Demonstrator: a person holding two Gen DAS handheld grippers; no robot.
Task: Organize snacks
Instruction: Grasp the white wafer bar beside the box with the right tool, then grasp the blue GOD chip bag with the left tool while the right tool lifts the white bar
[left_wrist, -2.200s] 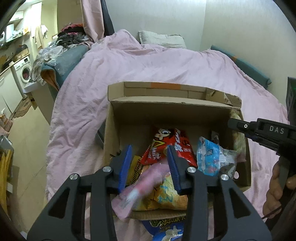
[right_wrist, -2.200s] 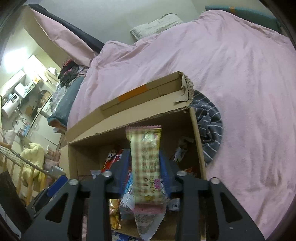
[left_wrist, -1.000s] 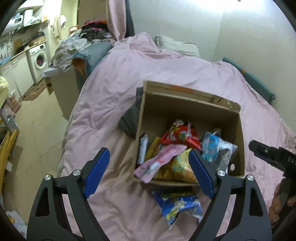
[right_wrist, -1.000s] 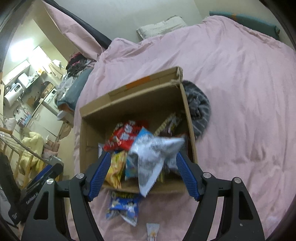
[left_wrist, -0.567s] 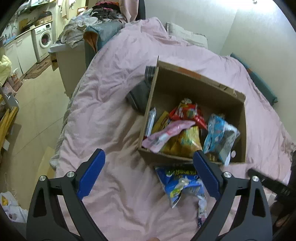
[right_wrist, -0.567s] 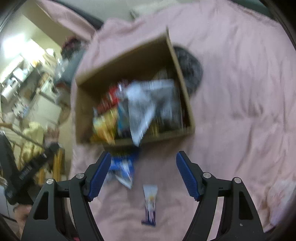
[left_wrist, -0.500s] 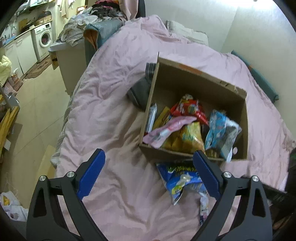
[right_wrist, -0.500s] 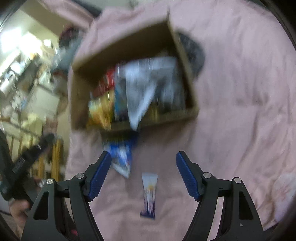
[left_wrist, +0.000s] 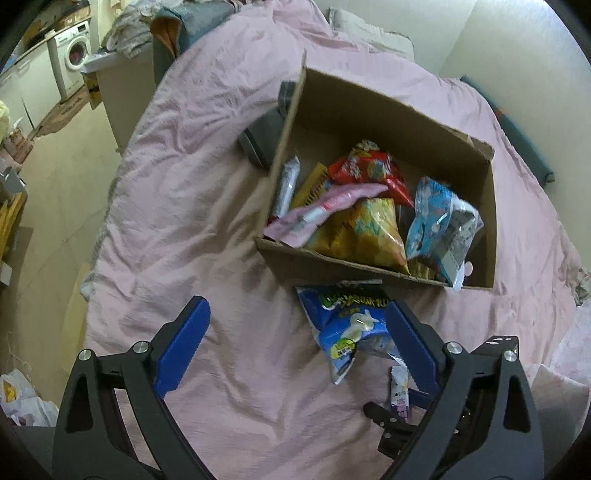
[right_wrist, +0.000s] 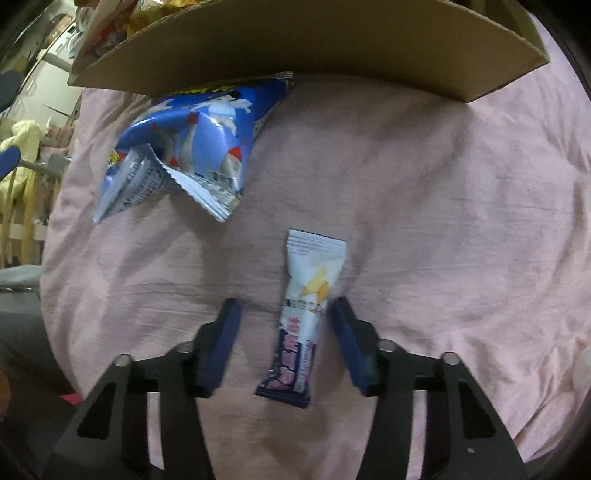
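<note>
An open cardboard box (left_wrist: 291, 110) full of snack bags sits on the pink duvet (left_wrist: 192, 177). A blue chip bag (left_wrist: 347, 325) lies on the duvet against the box's near wall, also seen as the blue chip bag (right_wrist: 184, 147). Below it lies a small white and purple snack bar (right_wrist: 308, 306). My right gripper (right_wrist: 284, 306) points down over the bar with its jaws closing. The bar lies between the pads, with a gap still showing on the left side. My left gripper (left_wrist: 295, 314) hangs wide open above the duvet, beside the blue bag, holding nothing.
A grey garment (left_wrist: 262, 140) is tucked against the box's left side. The bed's edge drops to the floor (left_wrist: 48, 192) on the left, with a washing machine (left_wrist: 75, 55) beyond. A pillow (left_wrist: 369, 29) and wall lie behind the box.
The right gripper dropped from above the box down to the snack bar on the duvet, and its jaws narrowed. The left gripper tilted down, sank a little and opened wider.
</note>
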